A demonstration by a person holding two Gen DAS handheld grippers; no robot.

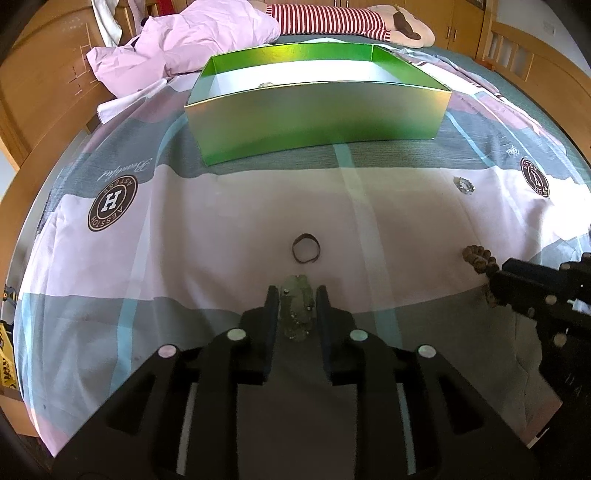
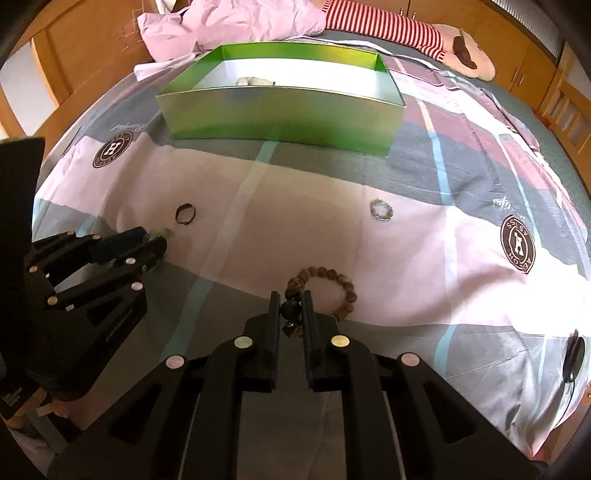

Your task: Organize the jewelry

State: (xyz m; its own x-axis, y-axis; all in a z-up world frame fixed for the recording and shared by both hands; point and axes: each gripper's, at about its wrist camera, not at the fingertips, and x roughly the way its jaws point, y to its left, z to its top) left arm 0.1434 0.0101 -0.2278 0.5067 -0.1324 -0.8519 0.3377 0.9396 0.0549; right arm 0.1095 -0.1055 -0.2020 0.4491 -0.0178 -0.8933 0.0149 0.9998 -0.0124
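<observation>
My left gripper [image 1: 296,292] is shut on a pale green bead bracelet [image 1: 296,310] low over the bedspread; it also shows in the right wrist view [image 2: 157,236]. My right gripper [image 2: 290,295] is shut on the dark end of a brown wooden bead bracelet [image 2: 325,277], whose loop rests on the bedspread; its beads also show in the left wrist view [image 1: 478,256]. A dark ring [image 1: 306,248] [image 2: 185,214] lies just ahead of the left gripper. A silver sparkly bracelet [image 1: 463,184] [image 2: 381,210] lies further right. An open green box [image 1: 317,118] [image 2: 280,122] stands beyond, with a small item inside.
The patterned bedspread [image 1: 184,240] covers the bed. A crumpled pink sheet [image 1: 192,40] and a striped plush toy [image 1: 351,18] lie behind the box. Wooden furniture [image 1: 44,92] borders the bed on the left and back. A black cable [image 2: 574,358] lies at the right edge.
</observation>
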